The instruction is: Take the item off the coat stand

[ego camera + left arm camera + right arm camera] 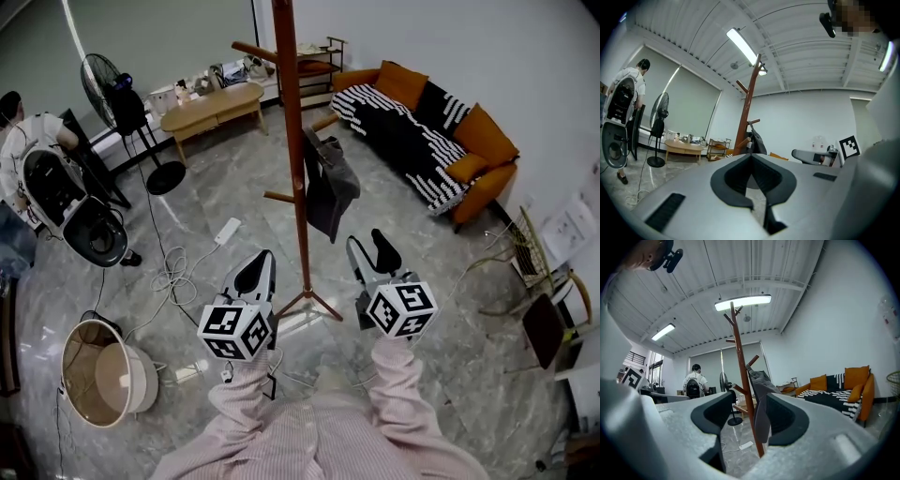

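Observation:
A tall brown wooden coat stand (293,141) rises from the marble floor in front of me. A dark grey bag (328,187) hangs from a peg on its right side. My right gripper (371,251) is held low, below and slightly right of the bag and clear of it, with its jaws open and empty. In the right gripper view the bag (761,385) and the pole (743,390) show through the gap between the jaws. My left gripper (255,270) sits left of the pole, shut on nothing. The left gripper view shows the stand (746,112) and bag (756,140) farther off.
The stand's feet (309,305) spread on the floor between the grippers. A power strip (228,230) and cables lie to the left, with a round basket (98,375) nearer. A fan (117,94), a low table (211,108), an orange sofa (441,141) and a person (28,141) are around the room.

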Motion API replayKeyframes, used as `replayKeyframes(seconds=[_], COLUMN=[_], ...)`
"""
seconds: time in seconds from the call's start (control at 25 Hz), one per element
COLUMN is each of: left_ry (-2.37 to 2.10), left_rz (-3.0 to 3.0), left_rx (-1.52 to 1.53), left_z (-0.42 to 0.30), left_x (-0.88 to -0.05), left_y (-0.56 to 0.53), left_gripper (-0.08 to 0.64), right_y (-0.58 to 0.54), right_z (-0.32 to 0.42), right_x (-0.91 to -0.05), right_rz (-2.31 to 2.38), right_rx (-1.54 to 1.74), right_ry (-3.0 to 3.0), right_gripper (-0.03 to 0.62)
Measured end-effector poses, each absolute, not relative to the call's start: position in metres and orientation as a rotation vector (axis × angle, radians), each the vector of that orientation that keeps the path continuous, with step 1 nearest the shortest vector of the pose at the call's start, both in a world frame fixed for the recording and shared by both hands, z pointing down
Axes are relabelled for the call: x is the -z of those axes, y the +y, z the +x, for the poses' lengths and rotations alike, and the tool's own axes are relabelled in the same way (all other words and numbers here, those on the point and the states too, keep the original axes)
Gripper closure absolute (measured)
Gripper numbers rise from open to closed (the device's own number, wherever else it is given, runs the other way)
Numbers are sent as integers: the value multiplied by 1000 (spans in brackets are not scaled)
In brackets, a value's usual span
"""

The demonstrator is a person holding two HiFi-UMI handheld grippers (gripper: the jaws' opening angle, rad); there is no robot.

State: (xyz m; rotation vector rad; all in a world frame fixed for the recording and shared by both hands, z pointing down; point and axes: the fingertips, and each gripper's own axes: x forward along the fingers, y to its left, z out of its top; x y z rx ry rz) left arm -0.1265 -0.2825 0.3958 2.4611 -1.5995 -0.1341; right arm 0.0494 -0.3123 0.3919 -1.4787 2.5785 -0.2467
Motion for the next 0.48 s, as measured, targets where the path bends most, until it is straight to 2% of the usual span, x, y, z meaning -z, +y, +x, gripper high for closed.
replayKeyframes(seconds=[0.48], left_ry=[-1686], left_rz=[2373], left_rx=[158], left_z=[-132], left_x=[-385], left_y=[-361], left_gripper=[558], right_y=[-413], right_z=[30], right_x=[-381], right_rz=[-1412], right_rx=[201], right_ry=[2733], right_gripper=[373])
